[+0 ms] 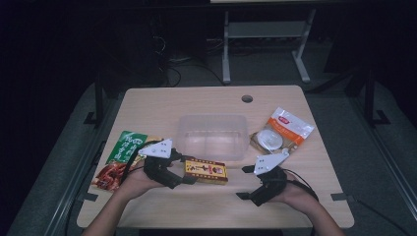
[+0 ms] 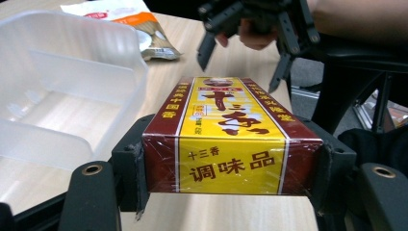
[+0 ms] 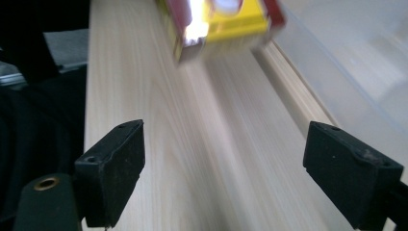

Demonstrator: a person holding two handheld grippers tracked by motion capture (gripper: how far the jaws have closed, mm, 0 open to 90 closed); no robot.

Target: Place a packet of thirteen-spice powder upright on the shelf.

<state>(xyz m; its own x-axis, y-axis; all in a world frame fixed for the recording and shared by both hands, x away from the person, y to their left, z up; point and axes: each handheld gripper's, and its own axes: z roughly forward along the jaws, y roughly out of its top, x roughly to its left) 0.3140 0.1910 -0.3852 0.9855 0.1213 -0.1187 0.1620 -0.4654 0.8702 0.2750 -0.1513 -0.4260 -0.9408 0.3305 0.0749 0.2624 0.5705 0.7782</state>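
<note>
A dark room surrounds a pale wooden table (image 1: 162,105), with a grey frame standing on the floor at the top of the high view. Near the middle of the table sits a clear plastic container (image 1: 212,135), nothing in it as far as can be seen. Just below it, at centre frame, the left tool (image 1: 187,172) is clamped on one end of a yellow-and-maroon seasoning box (image 1: 206,171) — in the left gripper view the box (image 2: 231,139) fills the space between the two jaws, both pressed against its sides, with the container wall (image 2: 72,82) at the upper left. The right tool (image 1: 245,183) hovers at lower right of centre, jaws spread wide with only bare table between them; the right gripper view shows the box (image 3: 221,24), blurred, at the top. A green-and-red snack bag (image 1: 120,160) lies at the left, an orange-and-white packet (image 1: 282,130) at the right. Judging by this, the work has barely begun: the box is gripped but not yet in the container, and the two packets lie untouched — everything apparently is left to pack.
</note>
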